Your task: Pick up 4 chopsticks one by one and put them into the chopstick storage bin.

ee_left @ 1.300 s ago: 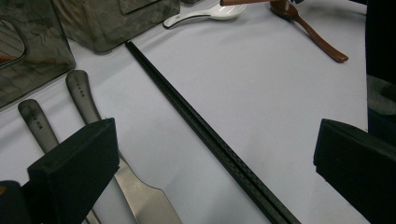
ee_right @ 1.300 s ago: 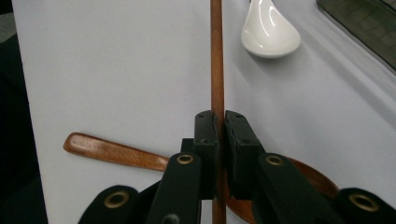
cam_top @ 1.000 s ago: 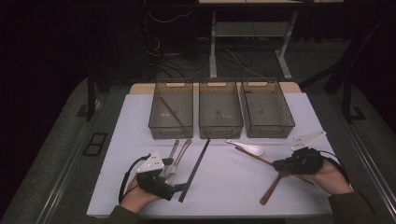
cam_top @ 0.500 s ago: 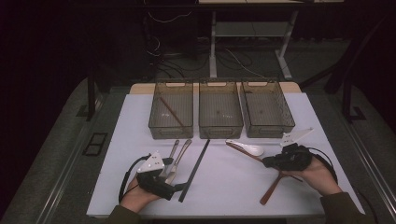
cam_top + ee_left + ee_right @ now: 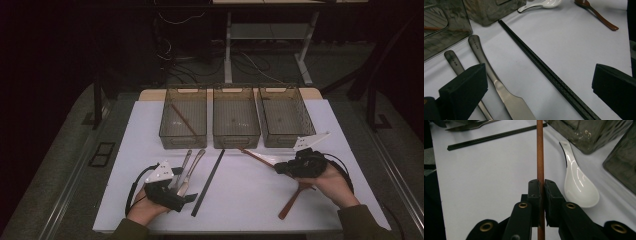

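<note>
Reddish-brown wood, thin and round in section: a single chopstick [image 5: 540, 150] is clamped between the jaws of the right gripper [image 5: 541, 185], which are closed down on it near one end so the shaft runs straight out ahead. In the high view the stick [image 5: 252, 155] slants from that gripper [image 5: 280, 168] up toward the gap between the middle bin [image 5: 236, 141] and the right bin [image 5: 285, 140], lifted off the white mat [image 5: 240, 200] near its right half. Step in hand, as I read it: sorting cutlery into bins, with the stick picked up and in transit. A matching brown stick [image 5: 184, 121] already lies diagonally in the left bin [image 5: 183, 142], so the next move likely calls for carrying this one leftward across the mat, over that bin's near rim, tilting the tip down and releasing inside. The grip is far off centre, so the stick may swing. A white spoon [image 5: 579, 187] lies just beside the held stick, near the bins. The left gripper [image 5: 536, 100] rests at the mat's near-left edge, jaws wide apart and holding nothing, straddling a steel knife [image 5: 496, 85] and a black chopstick [image 5: 544, 70].
</note>
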Demonstrator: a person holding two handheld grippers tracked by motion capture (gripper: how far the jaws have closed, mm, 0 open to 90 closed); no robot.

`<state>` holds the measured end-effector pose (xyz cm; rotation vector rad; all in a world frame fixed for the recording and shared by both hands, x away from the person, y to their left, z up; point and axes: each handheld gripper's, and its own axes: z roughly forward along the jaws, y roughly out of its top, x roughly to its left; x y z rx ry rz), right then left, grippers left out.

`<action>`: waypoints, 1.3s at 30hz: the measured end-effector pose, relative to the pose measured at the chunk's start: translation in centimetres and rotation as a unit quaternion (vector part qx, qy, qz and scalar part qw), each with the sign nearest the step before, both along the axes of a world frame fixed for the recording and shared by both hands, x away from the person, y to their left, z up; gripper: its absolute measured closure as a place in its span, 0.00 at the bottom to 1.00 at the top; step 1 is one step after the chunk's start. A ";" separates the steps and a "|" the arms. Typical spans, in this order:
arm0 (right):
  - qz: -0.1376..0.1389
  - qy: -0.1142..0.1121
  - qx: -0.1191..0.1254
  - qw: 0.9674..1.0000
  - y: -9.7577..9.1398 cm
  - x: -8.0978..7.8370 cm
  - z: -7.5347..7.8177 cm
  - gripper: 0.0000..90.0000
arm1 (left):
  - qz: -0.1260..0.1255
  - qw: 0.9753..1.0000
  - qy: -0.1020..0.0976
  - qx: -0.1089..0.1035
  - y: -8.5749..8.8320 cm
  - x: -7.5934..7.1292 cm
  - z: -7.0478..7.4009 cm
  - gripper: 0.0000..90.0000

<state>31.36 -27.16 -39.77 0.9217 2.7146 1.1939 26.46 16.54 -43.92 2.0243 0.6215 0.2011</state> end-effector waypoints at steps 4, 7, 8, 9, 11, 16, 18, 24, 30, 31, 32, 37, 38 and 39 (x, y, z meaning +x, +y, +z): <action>-0.003 -0.006 0.005 1.000 0.5 0.4 0.4 0.93 | 0.000 1.000 0.004 -0.001 0.0 0.0 0.0 0.00; -0.003 -0.010 0.007 1.000 1.0 0.6 0.6 0.93 | -0.001 1.000 0.005 -0.001 -0.1 0.0 0.0 0.00; -0.003 -0.010 0.010 1.000 1.1 0.7 0.7 0.93 | -0.001 1.000 0.006 -0.001 -0.1 0.0 0.0 0.00; -0.003 -0.010 0.010 1.000 1.1 0.7 0.7 0.93 | -0.001 1.000 0.006 -0.001 -0.1 0.0 0.0 0.00; -0.004 -0.011 0.012 1.000 1.5 0.9 0.9 0.93 | -0.003 1.000 0.004 -0.002 0.0 0.0 0.0 0.00; -0.004 -0.015 0.018 1.000 2.3 1.4 1.5 0.93 | -0.004 1.000 0.003 0.000 0.0 -0.1 0.0 0.00; -0.005 -0.017 0.021 1.000 2.7 1.6 1.7 0.93 | -0.004 1.000 0.003 -0.001 -0.1 -0.1 0.0 0.00; -0.008 -0.014 0.023 1.000 3.8 2.3 2.2 0.93 | -0.004 1.000 0.003 -0.003 -0.1 -0.1 0.0 0.00; -0.014 -0.011 0.023 1.000 5.0 3.1 2.6 0.93 | -0.004 1.000 0.003 -0.006 -0.1 -0.2 0.1 0.00; -0.014 -0.013 0.022 1.000 5.2 3.3 2.6 0.93 | -0.004 1.000 0.003 -0.005 -0.1 -0.2 0.1 0.00; -0.016 -0.014 0.023 1.000 5.4 3.4 2.7 0.93 | -0.005 1.000 0.003 -0.006 -0.1 -0.2 0.1 0.00; -0.023 -0.017 0.020 0.999 6.4 4.0 3.0 0.93 | -0.004 1.000 0.004 -0.006 0.0 -0.1 0.1 0.00; -0.023 -0.018 0.017 0.999 6.6 4.1 3.1 0.93 | -0.005 1.000 0.003 -0.006 0.0 -0.1 0.1 0.00; -0.027 -0.019 0.015 0.999 6.8 4.2 3.1 0.93 | -0.004 1.000 0.003 -0.006 0.0 -0.1 0.1 0.00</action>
